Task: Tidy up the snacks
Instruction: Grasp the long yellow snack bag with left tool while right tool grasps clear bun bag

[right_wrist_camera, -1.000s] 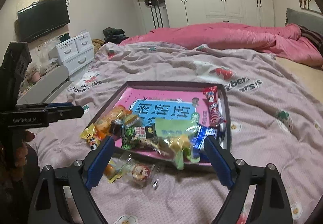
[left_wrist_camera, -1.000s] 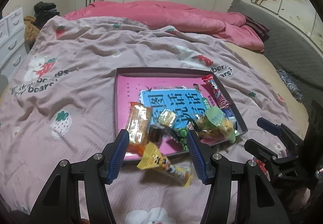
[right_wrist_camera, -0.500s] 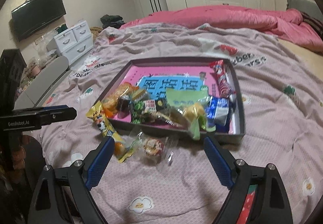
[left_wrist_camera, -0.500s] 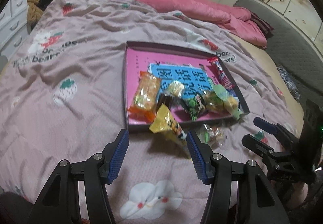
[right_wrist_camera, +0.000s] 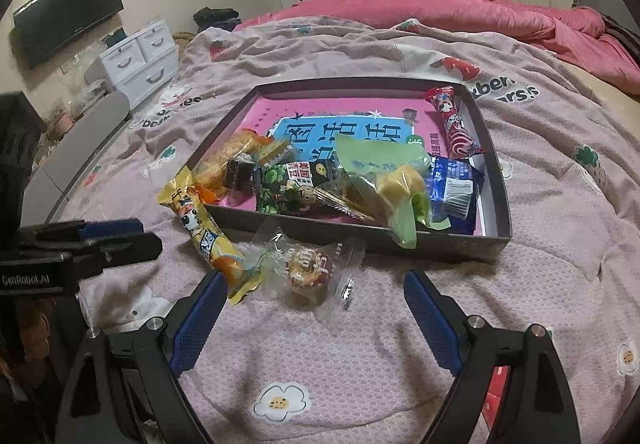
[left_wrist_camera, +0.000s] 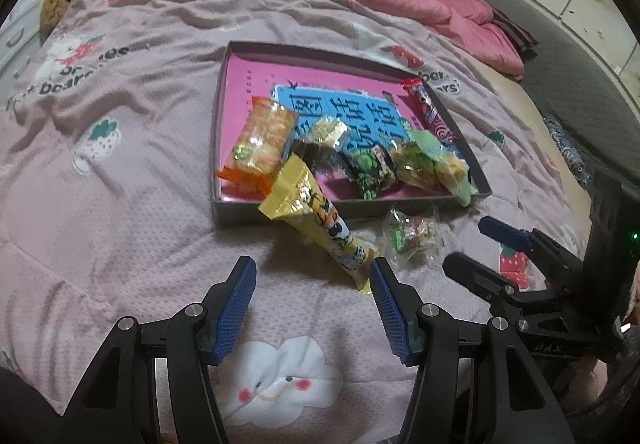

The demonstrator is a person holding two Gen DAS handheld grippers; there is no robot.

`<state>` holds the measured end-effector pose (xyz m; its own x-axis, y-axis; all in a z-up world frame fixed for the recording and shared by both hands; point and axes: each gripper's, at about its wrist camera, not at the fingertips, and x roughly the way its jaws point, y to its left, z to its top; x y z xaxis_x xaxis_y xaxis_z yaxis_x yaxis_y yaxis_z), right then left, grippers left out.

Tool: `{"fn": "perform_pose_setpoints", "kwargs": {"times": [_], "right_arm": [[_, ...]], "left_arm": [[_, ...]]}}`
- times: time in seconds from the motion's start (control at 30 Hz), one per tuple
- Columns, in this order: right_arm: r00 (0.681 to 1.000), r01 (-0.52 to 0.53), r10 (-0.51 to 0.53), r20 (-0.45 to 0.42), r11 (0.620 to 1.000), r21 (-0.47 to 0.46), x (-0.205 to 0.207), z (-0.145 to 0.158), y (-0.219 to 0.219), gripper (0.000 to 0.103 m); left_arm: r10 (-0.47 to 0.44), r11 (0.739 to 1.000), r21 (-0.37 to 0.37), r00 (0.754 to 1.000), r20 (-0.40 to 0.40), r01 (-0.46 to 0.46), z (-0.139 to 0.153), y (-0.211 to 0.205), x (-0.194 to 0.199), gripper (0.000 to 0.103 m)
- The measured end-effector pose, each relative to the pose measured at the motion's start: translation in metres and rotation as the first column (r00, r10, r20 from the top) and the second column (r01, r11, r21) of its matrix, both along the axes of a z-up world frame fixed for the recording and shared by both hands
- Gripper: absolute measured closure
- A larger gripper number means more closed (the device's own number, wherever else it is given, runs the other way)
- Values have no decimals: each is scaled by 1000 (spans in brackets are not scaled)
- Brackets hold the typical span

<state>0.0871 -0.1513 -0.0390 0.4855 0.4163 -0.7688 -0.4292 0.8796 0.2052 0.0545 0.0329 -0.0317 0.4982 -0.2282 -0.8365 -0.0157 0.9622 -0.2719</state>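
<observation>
Both grippers hover low over bedspread [left_wrist_camera: 120, 204], aimed at tray [right_wrist_camera: 440, 244]. L gripper [left_wrist_camera: 312, 276] jaws apart, empty; R gripper [right_wrist_camera: 312, 288] jaws wide apart, empty. Yellow pack [left_wrist_camera: 320, 220] leans on tray's near rim; clear-wrapped snack [right_wrist_camera: 308, 264] just beside it on bedspread; other snacks [right_wrist_camera: 320, 184] inside tray.

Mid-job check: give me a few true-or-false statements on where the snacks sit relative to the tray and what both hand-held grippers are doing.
1. The left hand-held gripper is shut on the yellow packet. False: it is open and holds nothing.
2. The yellow packet leans over the tray wall, its lower end on the blanket. True.
3. The clear-wrapped snack lies inside the tray. False: it lies on the blanket in front of the tray.
4. The right hand-held gripper is open and empty. True.
5. The red packet lies along the tray's right side. True.
</observation>
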Motion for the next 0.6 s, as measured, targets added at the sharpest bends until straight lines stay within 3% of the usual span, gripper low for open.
{"fn": "perform_pose_setpoints", "kwargs": {"times": [0.2,0.47,0.6], "right_arm": [[999,8,-8,-48,1000,12,12,-13,5,14],[998,-40,40,-57,999,-11,21,-27,23,29],[997,-59,58,-58,998,-14,23,-30,27,30]], "left_arm": [[-5,1000,-2,1000,-22,5,-9,-3,3,42],[-5,1000,-20,999,-35,4,-16,-4,9,42],[-7,1000,-29,999,-37,6,-19,-6,14,42]]}}
